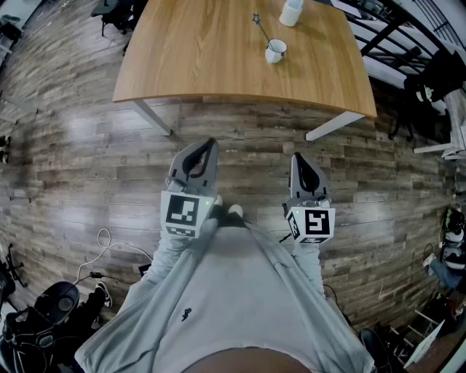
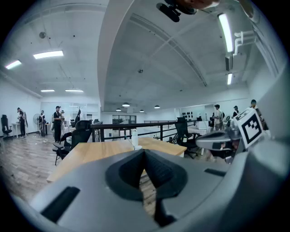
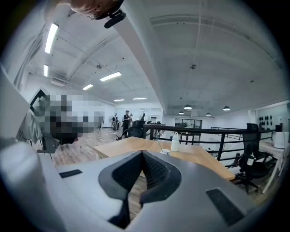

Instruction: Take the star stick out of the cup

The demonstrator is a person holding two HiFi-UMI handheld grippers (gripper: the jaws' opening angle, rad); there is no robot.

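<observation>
**Left gripper**: jaws pressed together, nothing between them, held roughly level in front of the person's body. **Right gripper**: jaws likewise closed on nothing, carried alongside at 3 o'clock of the left one. Both are over the wooden floor, well short of the table.

**Governing relation.** In the head view the cup lies at about 1 o'clock from the left gripper and just short of 12 o'clock from the right. The right gripper is judged the nearer and the better lined up, though both are still well apart from the cup. The right gripper view shows the cup almost directly beyond its closed tips.

**Containers.** The white cup stands upright on the far half of the table and holds the star stick. The stick's lower end is inside the cup. Its long axis leans toward 11 o'clock, with the star at the free upper end. Whether the cup holds anything else cannot be told. A white bottle stands near the cup at its 1 o'clock.

**Judgement.** The approach is not yet made, and the jaws must part before they can take the shaft.
</observation>
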